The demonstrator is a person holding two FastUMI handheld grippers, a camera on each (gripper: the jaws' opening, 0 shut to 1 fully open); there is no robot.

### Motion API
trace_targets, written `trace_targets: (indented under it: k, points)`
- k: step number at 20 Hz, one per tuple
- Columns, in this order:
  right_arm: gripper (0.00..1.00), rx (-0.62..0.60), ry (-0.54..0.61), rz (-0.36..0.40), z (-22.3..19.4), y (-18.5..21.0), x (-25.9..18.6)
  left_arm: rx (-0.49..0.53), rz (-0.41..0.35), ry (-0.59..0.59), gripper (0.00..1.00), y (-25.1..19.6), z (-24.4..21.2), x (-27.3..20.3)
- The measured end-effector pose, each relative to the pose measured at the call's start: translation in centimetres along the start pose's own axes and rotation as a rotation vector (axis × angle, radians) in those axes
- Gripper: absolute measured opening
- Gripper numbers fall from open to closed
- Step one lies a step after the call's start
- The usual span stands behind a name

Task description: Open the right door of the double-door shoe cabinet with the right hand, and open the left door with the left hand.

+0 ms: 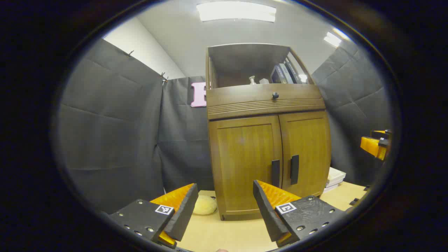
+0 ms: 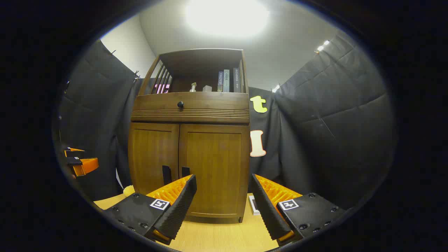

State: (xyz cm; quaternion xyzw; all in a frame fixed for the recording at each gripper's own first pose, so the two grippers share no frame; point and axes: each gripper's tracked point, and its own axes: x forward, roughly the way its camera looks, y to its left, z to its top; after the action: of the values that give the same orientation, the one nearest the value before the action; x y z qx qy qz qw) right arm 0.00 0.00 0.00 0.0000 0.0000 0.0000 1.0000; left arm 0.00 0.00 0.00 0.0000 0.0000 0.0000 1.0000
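Note:
A brown wooden shoe cabinet [image 1: 266, 105] stands on a light wooden table, with both doors closed. In the left gripper view the left door [image 1: 245, 161] and right door [image 1: 308, 147] each carry a dark vertical handle [image 1: 275, 173] near the middle seam. My left gripper [image 1: 224, 199] is open, short of the cabinet and low in front of the left door. In the right gripper view my right gripper [image 2: 224, 196] is open too, low before the right door [image 2: 213, 168], with the handles [image 2: 185, 171] just left of it. The right gripper [image 1: 376, 145] also shows at the far right of the left gripper view.
Above the doors is a drawer with a round knob [image 1: 275, 95] and an open shelf holding books [image 1: 283, 73] and a small bottle. A pale yellow soft thing [image 1: 204, 204] lies left of the cabinet base. White books [image 1: 334, 176] lie stacked at its right.

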Motion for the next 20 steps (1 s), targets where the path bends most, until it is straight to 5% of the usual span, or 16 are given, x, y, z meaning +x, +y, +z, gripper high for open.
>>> trace_targets:
  k: [20]
  points:
    - [0.98,0.03,0.021,0.057,-0.5,1.9,2.0,0.011,0.021,-0.016,0.9,0.5,0.0,-0.7]
